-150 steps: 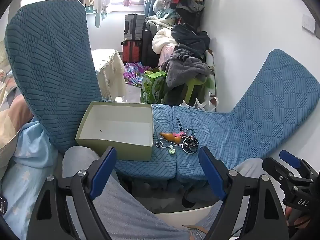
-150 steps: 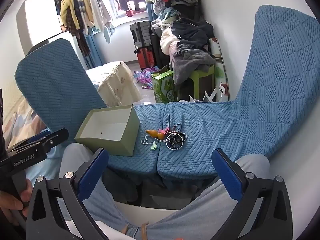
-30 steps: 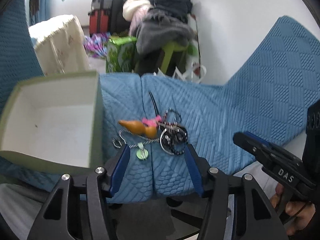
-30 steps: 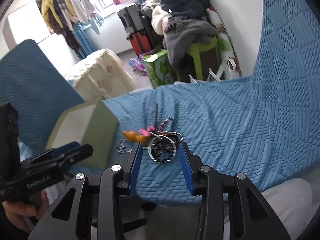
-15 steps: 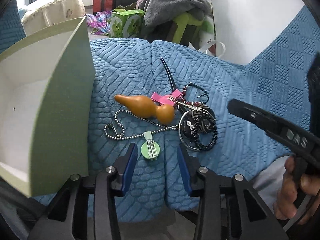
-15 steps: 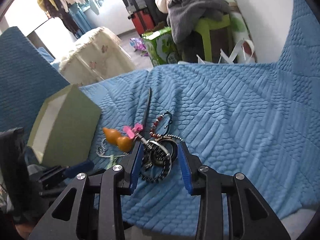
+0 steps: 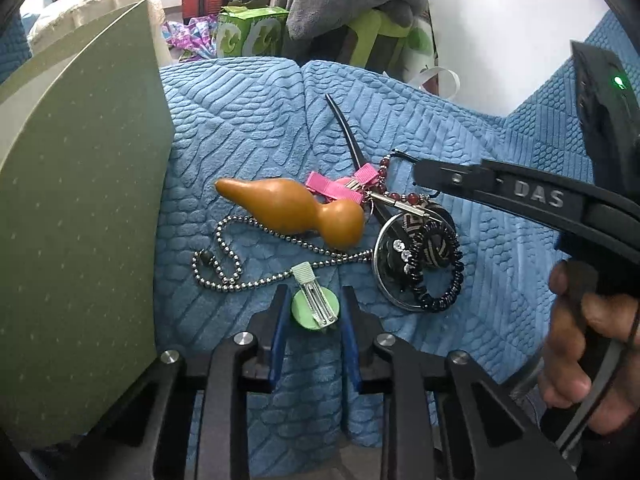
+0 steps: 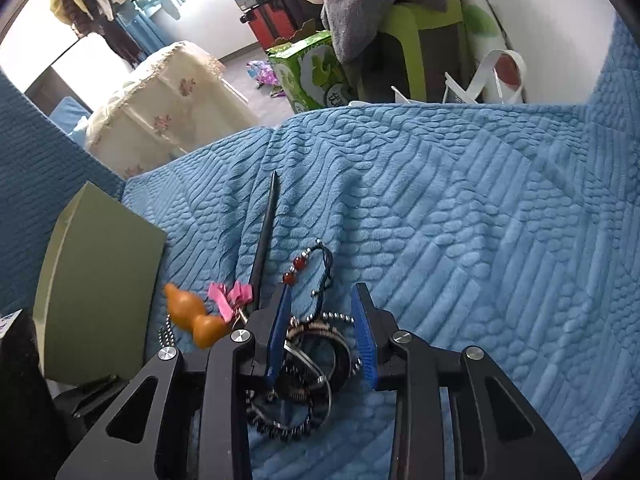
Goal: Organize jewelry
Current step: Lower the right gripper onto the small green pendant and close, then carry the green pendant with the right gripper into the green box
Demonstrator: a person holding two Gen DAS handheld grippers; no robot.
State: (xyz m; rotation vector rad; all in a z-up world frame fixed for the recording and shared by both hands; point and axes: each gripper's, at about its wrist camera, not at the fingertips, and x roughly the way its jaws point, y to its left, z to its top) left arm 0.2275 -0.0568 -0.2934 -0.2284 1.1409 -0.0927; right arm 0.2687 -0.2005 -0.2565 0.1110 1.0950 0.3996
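White wall [image 7: 500, 32], perhaps suitcases [image 8: 264, 4] (cluttered)

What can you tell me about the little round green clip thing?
The green clip is a small, flat, pale green disc, plastic by the look of it, with a silver metal snap clip fixed across its top and a ribbed pale tab at the far end. It lies flat on the blue quilted cover, just in front of the ball chain. The left gripper has a blue finger on each side of it, close, but the jaws are not clearly pressing it.
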